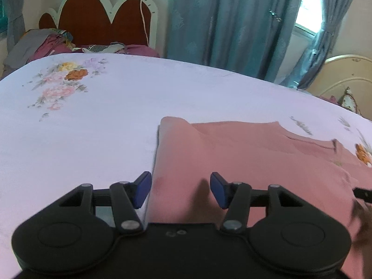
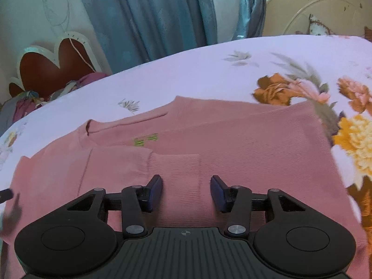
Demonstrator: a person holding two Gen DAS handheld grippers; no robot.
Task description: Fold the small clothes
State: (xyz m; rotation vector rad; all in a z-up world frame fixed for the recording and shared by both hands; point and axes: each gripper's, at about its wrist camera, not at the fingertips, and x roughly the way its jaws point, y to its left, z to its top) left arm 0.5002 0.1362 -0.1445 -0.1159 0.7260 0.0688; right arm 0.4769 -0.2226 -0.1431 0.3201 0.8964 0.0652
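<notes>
Mid-fold on pink top (image 2: 232,139), sleeve tucked in. Left gripper (image 1: 181,189) and right gripper (image 2: 186,191) wide open, empty. Next: pinch near hem, carry far.

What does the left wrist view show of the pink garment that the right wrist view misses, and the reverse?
Left wrist only: the pink garment's folded left edge against bare sheet, with the open left gripper straddling it.

Right wrist only: the green mark, the neckline, a folded-in sleeve, and the open right gripper hanging over that sleeve.

Both: the floral bedsheet, blue curtains, and red headboard.
</notes>
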